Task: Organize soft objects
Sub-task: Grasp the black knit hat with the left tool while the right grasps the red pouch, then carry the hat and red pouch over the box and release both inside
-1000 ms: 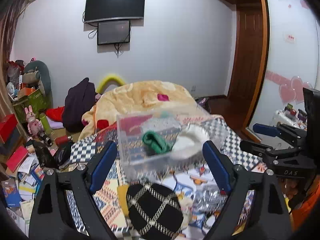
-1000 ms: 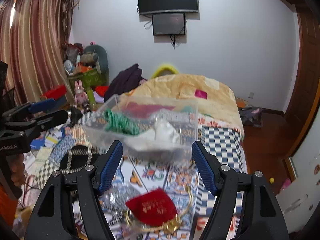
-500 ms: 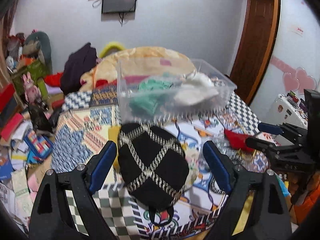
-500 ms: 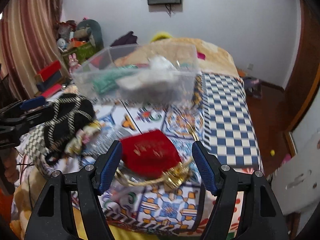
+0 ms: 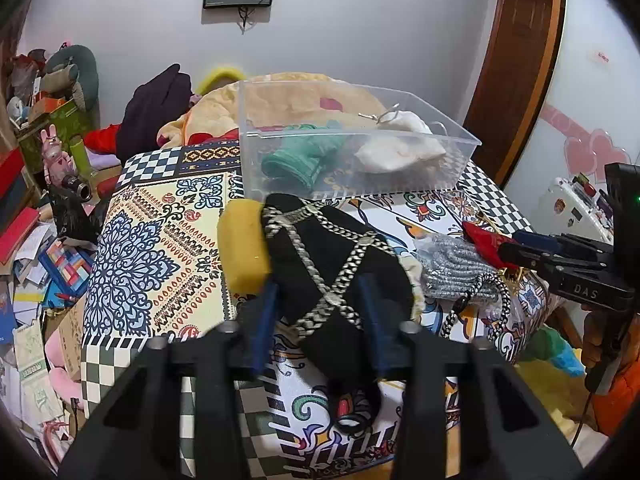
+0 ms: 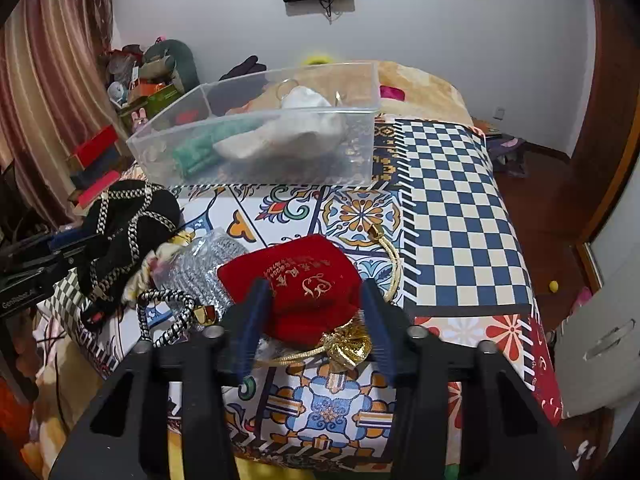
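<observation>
We are bringing both tools down over the soft things on the patterned table (image 5: 160,248); a moment ago they were spread wide above it, aimed at the clear bin. Now the left tool (image 5: 316,308) is narrowing its blue pads around the near end of the black chain-trimmed bag (image 5: 332,264), which is lying beside a yellow sponge (image 5: 242,248); we cannot tell whether the pads are pressing yet. The right tool (image 6: 316,316) is doing the same around the red velvet pouch (image 6: 296,276), pads just beside its flanks, grip not confirmed. We judge two pickups are starting together.

The clear bin (image 5: 360,136), holding a green knit piece (image 5: 304,156) and a white cloth (image 5: 400,148), is sitting at the far side, open on top. Between the tools the silver mesh pouch (image 6: 200,264) and its braided cord (image 6: 172,316) are crowding the middle; the cord could snag. The near table edge is close under both tools, while open checkered cloth is lying to the right.
</observation>
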A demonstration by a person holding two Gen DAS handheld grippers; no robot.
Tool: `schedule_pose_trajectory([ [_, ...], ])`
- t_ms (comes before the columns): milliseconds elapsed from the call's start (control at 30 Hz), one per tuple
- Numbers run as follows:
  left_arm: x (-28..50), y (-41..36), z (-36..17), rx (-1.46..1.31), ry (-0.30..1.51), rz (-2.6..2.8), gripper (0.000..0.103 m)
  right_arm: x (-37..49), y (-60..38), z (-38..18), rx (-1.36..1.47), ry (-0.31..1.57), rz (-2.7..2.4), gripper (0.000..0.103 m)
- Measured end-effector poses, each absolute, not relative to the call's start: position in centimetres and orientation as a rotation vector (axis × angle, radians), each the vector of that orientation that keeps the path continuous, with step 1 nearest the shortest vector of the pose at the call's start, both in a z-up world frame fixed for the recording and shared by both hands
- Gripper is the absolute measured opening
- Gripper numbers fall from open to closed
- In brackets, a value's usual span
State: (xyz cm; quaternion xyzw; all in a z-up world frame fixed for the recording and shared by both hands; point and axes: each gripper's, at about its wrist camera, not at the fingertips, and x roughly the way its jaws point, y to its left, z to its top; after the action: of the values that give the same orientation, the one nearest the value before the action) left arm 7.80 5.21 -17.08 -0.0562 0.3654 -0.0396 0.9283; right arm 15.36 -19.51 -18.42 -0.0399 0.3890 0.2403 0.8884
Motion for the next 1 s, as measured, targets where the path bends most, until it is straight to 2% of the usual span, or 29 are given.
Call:
schedule_pose_trajectory([
  [33,7.7,5.3,-17.1,-0.117,0.747,-0.081,0.026,15.4,-19.5,-18.4,-0.080,0.808,0.495,0.029],
  [267,7.2,5.5,-16.5,-0.137,0.727,-0.074,0.012,15.4,-19.8,-18.3,-0.067,0.799,0.494,0.018],
  [333,7.0,5.6,-16.0,-0.142,0.709,-0.078,0.010,15.4,-19.8,-18.1,-0.065,0.792,0.492,0.007],
  [667,6.6,4.6,-13.1,-0.095,0.614,-0.087,0.009,15.0,-20.5,-16.3,-0.061,0.757,0.479,0.006],
  [767,6.6,4.7,-12.3,-0.101,0.590,-0.086,0.009,15.0,-20.0,-16.6,-0.079,0.781,0.504,0.017],
  [833,6.5,4.8,-11.9,-0.104,0.577,-0.089,0.009,14.7,-19.8,-16.9,-0.098,0.788,0.505,0.040],
  [867,6.5,4.8,-11.8,-0.103,0.573,-0.089,0.009,14.7,-19.7,-17.2,-0.104,0.797,0.510,0.045],
  [1000,6.5,4.6,-11.6,-0.096,0.564,-0.088,0.009,15.3,-19.3,-18.6,-0.111,0.839,0.518,0.047],
])
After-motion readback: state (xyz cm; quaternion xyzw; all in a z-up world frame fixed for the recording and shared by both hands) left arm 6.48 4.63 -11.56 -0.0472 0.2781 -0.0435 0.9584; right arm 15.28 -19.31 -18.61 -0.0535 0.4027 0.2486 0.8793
